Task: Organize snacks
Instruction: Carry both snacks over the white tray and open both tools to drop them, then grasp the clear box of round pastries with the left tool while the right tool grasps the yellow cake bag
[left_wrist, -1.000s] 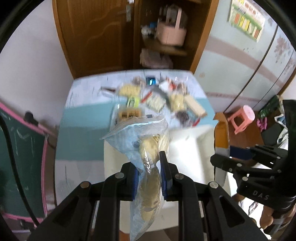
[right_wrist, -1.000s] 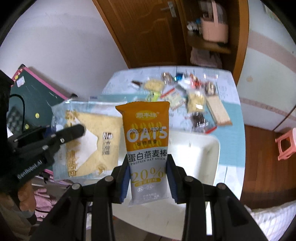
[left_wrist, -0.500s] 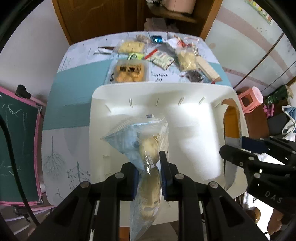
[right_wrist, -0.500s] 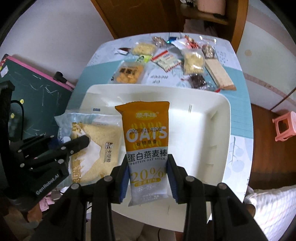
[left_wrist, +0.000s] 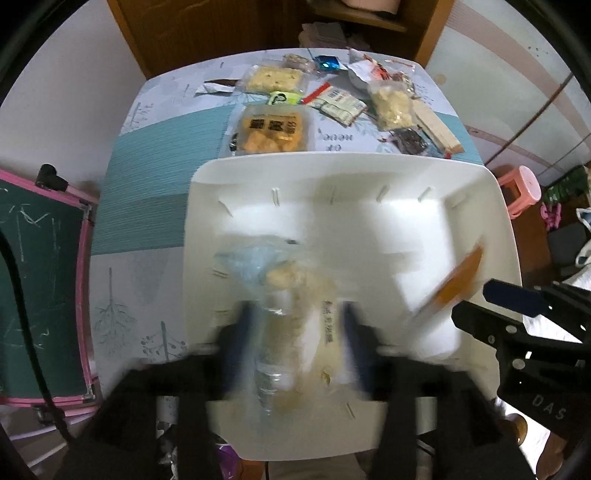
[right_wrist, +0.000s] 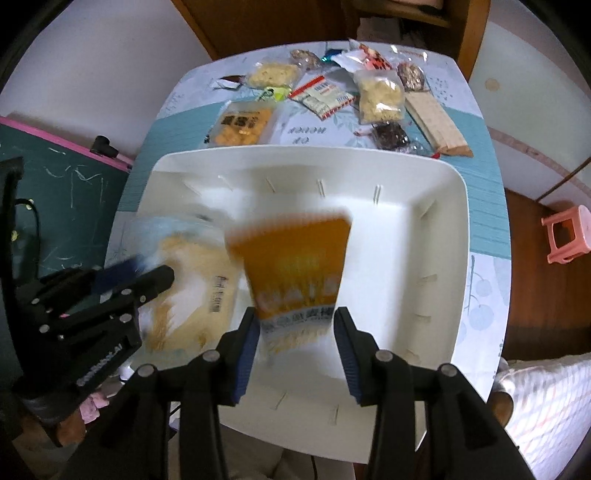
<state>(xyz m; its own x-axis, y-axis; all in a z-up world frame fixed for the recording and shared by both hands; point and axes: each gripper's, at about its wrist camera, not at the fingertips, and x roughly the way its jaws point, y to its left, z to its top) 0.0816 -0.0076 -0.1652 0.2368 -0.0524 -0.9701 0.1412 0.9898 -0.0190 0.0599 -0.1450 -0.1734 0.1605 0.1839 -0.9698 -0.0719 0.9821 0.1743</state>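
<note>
A large white bin (left_wrist: 476, 206) (right_wrist: 436, 229) sits at the near end of the table. My left gripper (left_wrist: 295, 332) is blurred, its jaws spread wide; a clear bag of yellow pastry (left_wrist: 280, 295) (right_wrist: 192, 280) drops between them into the bin. My right gripper (right_wrist: 295, 332) is open; the orange OATS bar packet (right_wrist: 299, 262) is blurred and falling between its fingers into the bin. It shows as an orange edge in the left wrist view (left_wrist: 458, 277).
Several snack packets lie on the table beyond the bin: a pack of orange cookies (left_wrist: 271, 129) (right_wrist: 242, 123), a pale crumble bag (right_wrist: 378, 94), a long wafer bar (right_wrist: 436, 122). A chalkboard (left_wrist: 33, 280) stands left, a pink stool (right_wrist: 565, 232) right.
Both grippers have opened over the bin. The pastry bag and the OATS packet, held shut before, have come loose and are dropping into it. The view has tilted down closer to the bin.
</note>
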